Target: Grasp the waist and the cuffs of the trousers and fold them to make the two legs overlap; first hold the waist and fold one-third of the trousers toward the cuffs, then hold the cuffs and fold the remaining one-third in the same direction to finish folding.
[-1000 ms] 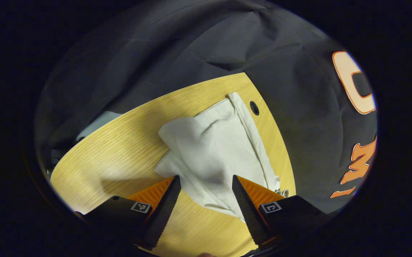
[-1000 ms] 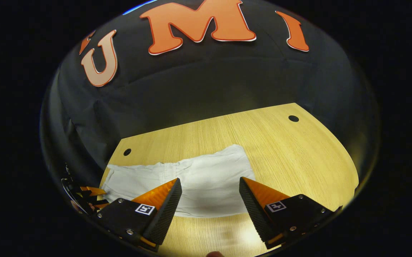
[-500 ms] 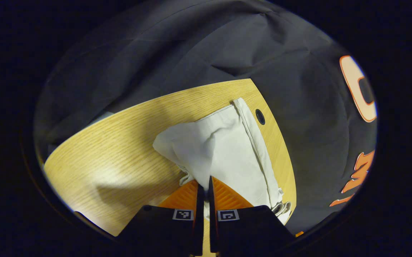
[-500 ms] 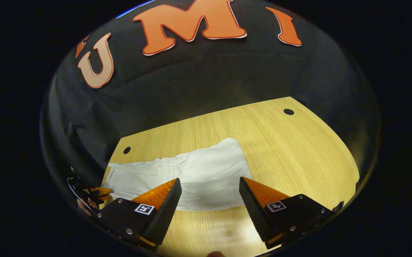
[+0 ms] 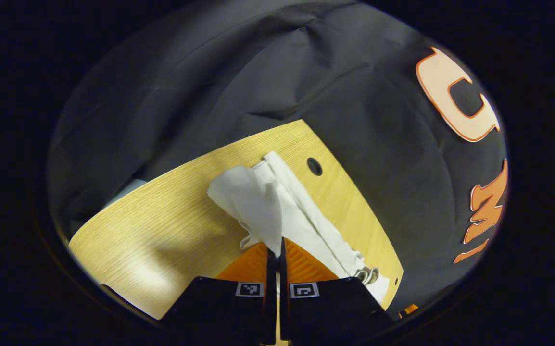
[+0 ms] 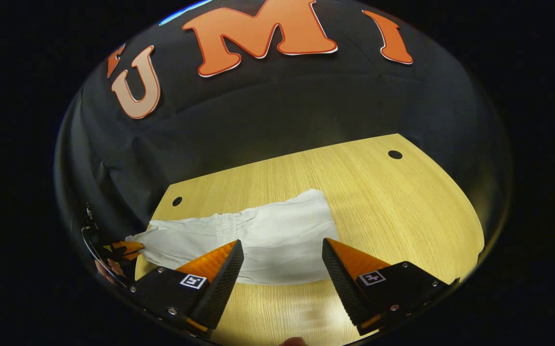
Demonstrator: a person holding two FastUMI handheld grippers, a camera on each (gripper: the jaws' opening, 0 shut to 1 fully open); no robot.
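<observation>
Black cloth hangs behind your wooden table (image 6: 378, 202), and the pale top carries small dark holes near its far corners, one (image 6: 177, 201) to the left and one (image 6: 395, 154) to the right in the right gripper view. At the far left edge of that view you can see your left gripper (image 6: 122, 250) low beside the table's corner, with the end of the white trousers (image 6: 268, 235) drawn up toward it into a peak. From there the trousers stretch rightward across the near half of the table, lying mostly flat with a gathered seam about midway and a rounded end just past the centre. Your right gripper (image 6: 282, 262) hovers above the near edge of the cloth with its fingers spread wide, nothing between them, and the trousers showing through the gap. In the left gripper view, bare table (image 5: 162, 221) fills the left side, then the trousers (image 5: 268, 206) rise off the surface in a raised fold that runs into your left gripper (image 5: 276, 254); its two fingers are pressed together with only a thin slit between them, pinching an edge of the fabric. To the right of the pinch, the rest of the cloth trails along the table's right-hand edge as a narrow band, and a bunched end with drawstring loops (image 5: 368, 275) lies just beside the gripper. A dark hole (image 5: 314, 166) sits just past the far end of the trousers.
</observation>
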